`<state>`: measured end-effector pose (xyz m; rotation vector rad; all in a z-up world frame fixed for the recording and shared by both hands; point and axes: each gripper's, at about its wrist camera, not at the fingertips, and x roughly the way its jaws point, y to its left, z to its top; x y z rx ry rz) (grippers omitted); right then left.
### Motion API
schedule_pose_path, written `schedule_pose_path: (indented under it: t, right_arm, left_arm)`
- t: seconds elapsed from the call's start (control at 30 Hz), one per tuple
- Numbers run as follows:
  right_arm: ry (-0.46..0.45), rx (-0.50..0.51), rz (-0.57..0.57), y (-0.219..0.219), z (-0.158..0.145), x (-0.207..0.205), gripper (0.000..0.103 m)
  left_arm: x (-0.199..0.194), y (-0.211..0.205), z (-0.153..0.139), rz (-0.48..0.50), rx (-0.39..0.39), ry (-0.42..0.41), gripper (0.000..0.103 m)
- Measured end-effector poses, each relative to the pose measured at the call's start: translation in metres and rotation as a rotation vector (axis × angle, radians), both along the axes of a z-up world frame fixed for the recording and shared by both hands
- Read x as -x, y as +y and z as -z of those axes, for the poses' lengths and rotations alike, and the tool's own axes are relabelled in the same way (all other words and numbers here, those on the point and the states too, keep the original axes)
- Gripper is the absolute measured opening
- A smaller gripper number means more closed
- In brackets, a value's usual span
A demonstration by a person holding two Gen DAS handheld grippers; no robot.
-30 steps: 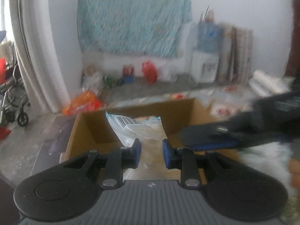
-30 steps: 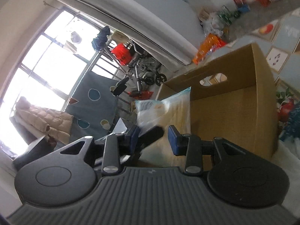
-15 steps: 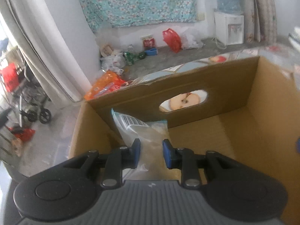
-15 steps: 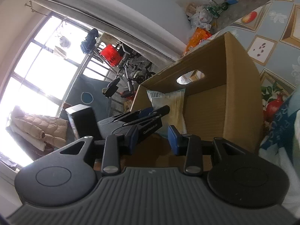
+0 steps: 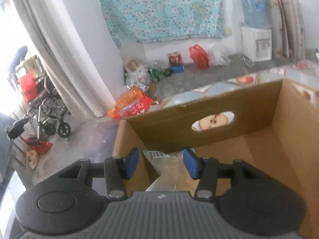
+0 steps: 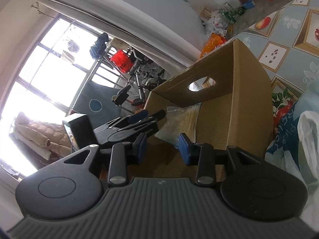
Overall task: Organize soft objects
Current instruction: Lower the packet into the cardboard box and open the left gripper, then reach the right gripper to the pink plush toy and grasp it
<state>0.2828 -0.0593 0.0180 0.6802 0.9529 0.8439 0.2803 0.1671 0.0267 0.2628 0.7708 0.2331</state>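
In the left wrist view, the left gripper (image 5: 161,162) is held over the near left corner of the open brown cardboard box (image 5: 229,127), its blue pads spread wide; the clear plastic packet of soft pale material (image 5: 165,169) lies between them with gaps on both sides, so it is judged released into that corner, where it can lean against the box wall. Much of the packet is hidden behind the gripper body, and only its barcode end is made out. In the right wrist view, the right gripper (image 6: 162,147) is held spread and empty at the near edge of the box (image 6: 249,91), apparently kept clear. The packet (image 6: 179,123) is seen against the box's left wall, beside the left gripper (image 6: 148,117). A white and blue soft bundle (image 6: 299,139) right of the box is cut off.
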Motion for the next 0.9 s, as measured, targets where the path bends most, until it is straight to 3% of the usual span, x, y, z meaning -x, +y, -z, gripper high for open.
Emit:
schedule_pose_path:
  t: [0.07, 0.13, 0.23, 0.33, 0.47, 0.6, 0.73, 0.9]
  right_arm:
    - [-0.016, -0.009, 0.006, -0.005, -0.006, 0.006, 0.035]
    - [-0.038, -0.019, 0.012, -0.014, -0.013, 0.016, 0.037]
    - [-0.090, -0.026, 0.034, -0.032, -0.024, 0.040, 0.046]
    - [-0.132, -0.031, 0.069, -0.059, -0.028, 0.075, 0.053]
    - [-0.153, -0.053, 0.162, -0.111, -0.024, 0.128, 0.060]
    - [-0.180, -0.034, 0.291, -0.167, -0.020, 0.179, 0.063]
    - [-0.212, 0.018, 0.454, -0.225, -0.017, 0.226, 0.064]
    - [-0.245, 0.052, 0.652, -0.287, -0.013, 0.271, 0.064]
  left_arm:
    - [0.010, -0.002, -0.012, -0.002, 0.052, -0.006, 0.055]
    - [0.027, -0.010, -0.025, 0.013, 0.115, -0.004, 0.066]
    - [0.067, -0.030, -0.047, 0.077, 0.212, -0.040, 0.075]
    - [0.111, -0.061, -0.064, 0.185, 0.264, -0.088, 0.084]
    - [0.163, -0.111, -0.073, 0.337, 0.355, -0.139, 0.087]
    - [0.200, -0.162, -0.066, 0.470, 0.444, -0.171, 0.088]
    - [0.218, -0.217, -0.047, 0.582, 0.448, -0.166, 0.088]
    - [0.214, -0.278, -0.011, 0.673, 0.465, -0.096, 0.087]
